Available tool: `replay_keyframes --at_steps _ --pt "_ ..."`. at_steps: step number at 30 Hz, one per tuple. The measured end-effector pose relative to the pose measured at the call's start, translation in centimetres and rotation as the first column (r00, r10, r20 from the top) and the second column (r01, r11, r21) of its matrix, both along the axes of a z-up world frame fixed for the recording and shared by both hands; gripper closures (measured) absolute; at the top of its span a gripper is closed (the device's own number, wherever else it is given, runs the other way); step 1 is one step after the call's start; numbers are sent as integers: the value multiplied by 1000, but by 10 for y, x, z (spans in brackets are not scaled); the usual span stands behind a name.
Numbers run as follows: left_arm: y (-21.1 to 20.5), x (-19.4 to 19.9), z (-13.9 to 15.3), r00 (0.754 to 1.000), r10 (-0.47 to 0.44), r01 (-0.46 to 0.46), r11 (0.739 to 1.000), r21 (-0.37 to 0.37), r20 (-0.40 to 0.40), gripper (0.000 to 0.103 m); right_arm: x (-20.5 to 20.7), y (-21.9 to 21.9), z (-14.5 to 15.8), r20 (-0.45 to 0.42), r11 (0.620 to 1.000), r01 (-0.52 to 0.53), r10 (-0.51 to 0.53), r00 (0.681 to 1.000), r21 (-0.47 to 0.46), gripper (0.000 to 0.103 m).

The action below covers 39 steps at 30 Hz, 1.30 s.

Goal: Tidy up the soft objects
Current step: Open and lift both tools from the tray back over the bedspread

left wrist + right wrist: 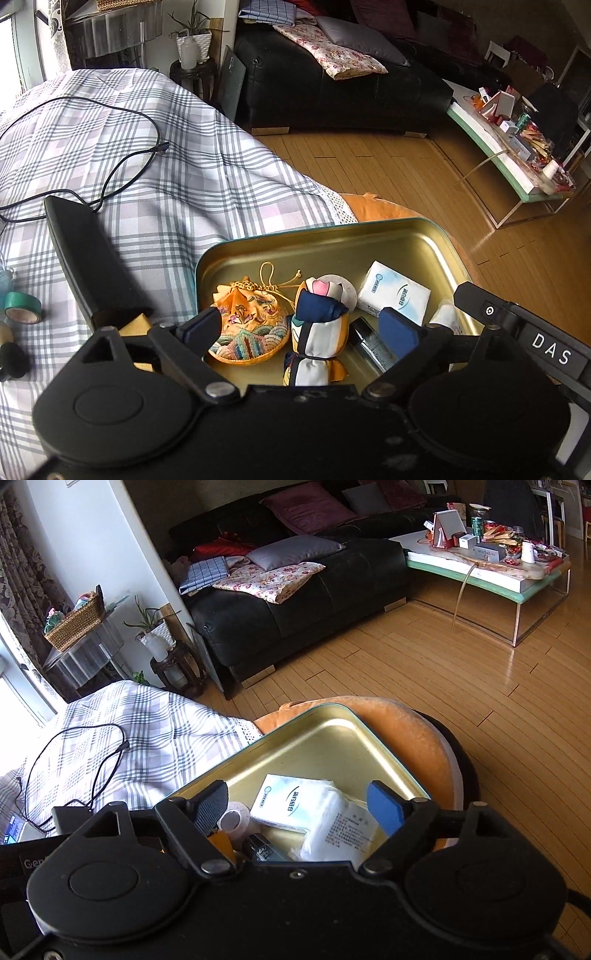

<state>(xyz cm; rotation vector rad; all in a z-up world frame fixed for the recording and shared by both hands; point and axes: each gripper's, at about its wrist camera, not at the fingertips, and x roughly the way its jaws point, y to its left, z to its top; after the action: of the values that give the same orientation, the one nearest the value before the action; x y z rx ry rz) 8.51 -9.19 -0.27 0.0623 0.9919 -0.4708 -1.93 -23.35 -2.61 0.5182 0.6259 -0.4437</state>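
The left gripper (301,328) hangs over the gold-coloured rectangular metal tin (406,236) with its blue-padded fingers (397,330) spread wide and nothing between them. Below it in the tin lie an orange embroidered drawstring pouch (251,325) at about nine o'clock, touching the left finger's tip, and a rolled navy, white and orange fabric bundle (317,332) at the centre. A white tissue packet with blue print (393,291) lies at two o'clock from that roll, a dark clear-capped bottle (371,341) just beside it. The right gripper (295,806) is also open wide, hovering above the same packet (286,801) and a white folded wipe pack with printed text (341,834). The tin sits on an orange cushion (413,738), beside the grey-and-white plaid cloth (147,166) at ten o'clock, where a black cable (122,158) loops and a green tape roll (23,306) lies.
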Motion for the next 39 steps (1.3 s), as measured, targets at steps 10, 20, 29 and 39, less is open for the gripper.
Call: replay_keyframes --at_steps 10,20,29,39 --pt "24 -8 6 997 47 -46 999 -27 69 3 -8 7 8 99 1000 -1 -1 995 25 9" --pt "76 -23 38 973 103 -92 994 -64 206 0 -3 42 24 163 999 -45 44 986 6 3" --pt "173 -11 49 931 291 -279 957 -83 220 1 14 99 39 171 979 -192 200 965 -63 3" --pt "302 21 43 699 662 -689 725 9 270 1 41 183 46 118 904 -400 419 900 -151 3"
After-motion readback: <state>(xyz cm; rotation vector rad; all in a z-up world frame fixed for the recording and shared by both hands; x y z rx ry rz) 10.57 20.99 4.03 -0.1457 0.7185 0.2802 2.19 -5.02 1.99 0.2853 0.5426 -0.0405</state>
